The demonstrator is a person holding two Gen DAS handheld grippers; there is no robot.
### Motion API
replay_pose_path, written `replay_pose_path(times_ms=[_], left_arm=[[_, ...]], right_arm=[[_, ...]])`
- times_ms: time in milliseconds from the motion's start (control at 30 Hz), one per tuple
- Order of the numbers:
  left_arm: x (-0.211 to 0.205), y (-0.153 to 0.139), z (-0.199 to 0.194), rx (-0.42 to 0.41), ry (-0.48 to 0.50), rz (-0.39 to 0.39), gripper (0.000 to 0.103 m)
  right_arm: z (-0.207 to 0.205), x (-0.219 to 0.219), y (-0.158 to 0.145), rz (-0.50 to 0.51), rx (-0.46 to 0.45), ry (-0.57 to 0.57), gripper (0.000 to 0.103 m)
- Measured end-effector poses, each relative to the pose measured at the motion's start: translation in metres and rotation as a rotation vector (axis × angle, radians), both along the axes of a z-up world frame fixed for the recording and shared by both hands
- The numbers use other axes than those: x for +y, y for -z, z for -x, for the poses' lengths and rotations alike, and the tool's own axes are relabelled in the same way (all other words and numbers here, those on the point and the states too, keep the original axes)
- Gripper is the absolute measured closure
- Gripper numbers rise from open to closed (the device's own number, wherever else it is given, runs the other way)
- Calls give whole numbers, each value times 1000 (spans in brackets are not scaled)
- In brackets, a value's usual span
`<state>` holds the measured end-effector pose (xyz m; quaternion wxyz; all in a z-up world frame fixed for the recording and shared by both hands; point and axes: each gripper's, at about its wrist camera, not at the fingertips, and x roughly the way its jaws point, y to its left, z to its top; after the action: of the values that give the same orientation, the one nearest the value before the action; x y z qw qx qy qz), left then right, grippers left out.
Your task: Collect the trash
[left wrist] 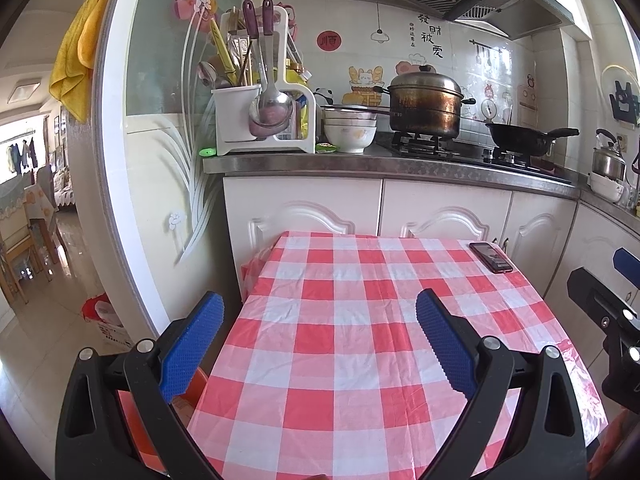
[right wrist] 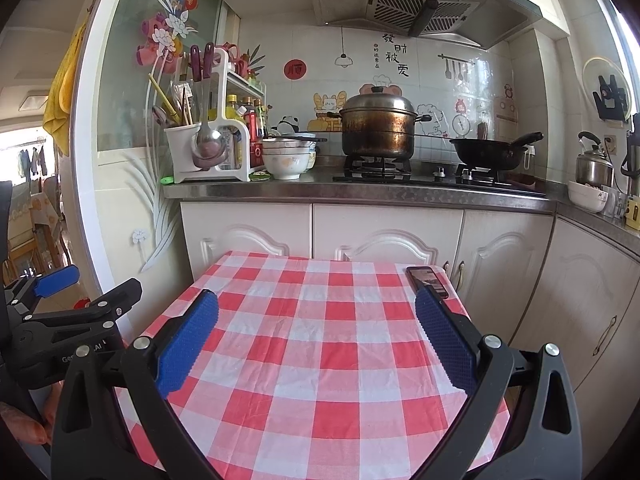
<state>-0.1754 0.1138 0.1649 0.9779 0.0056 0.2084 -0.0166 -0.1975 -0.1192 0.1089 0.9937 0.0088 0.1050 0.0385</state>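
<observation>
A small table with a red and white checked cloth (left wrist: 344,320) (right wrist: 320,340) stands in front of me. No trash shows on it. My left gripper (left wrist: 320,316) is open and empty above the table's near left part. My right gripper (right wrist: 318,312) is open and empty above the table's near edge. The right gripper's side shows at the right edge of the left wrist view (left wrist: 612,308). The left gripper's side shows at the left of the right wrist view (right wrist: 76,312). An orange bin (left wrist: 188,392) sits on the floor left of the table, mostly hidden by my left finger.
A dark phone (left wrist: 491,257) (right wrist: 427,280) lies at the table's far right corner. Behind stand white cabinets (right wrist: 384,236) and a counter with a pot (right wrist: 378,126), wok (right wrist: 488,152), stacked bowls (right wrist: 287,160) and utensil rack (right wrist: 208,148). A small green wrapper (left wrist: 327,147) lies on the counter.
</observation>
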Motion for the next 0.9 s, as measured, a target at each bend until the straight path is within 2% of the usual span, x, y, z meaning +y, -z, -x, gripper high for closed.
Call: replay_pose_path(times_ms=[533, 900], left_arm=[[-8, 7, -11, 17, -4, -14, 7], [-18, 23, -26, 69, 22, -17, 7]], right_arm=[[-12, -7, 10, -15, 27, -9, 4], [-24, -13, 21, -36, 66, -13, 4]])
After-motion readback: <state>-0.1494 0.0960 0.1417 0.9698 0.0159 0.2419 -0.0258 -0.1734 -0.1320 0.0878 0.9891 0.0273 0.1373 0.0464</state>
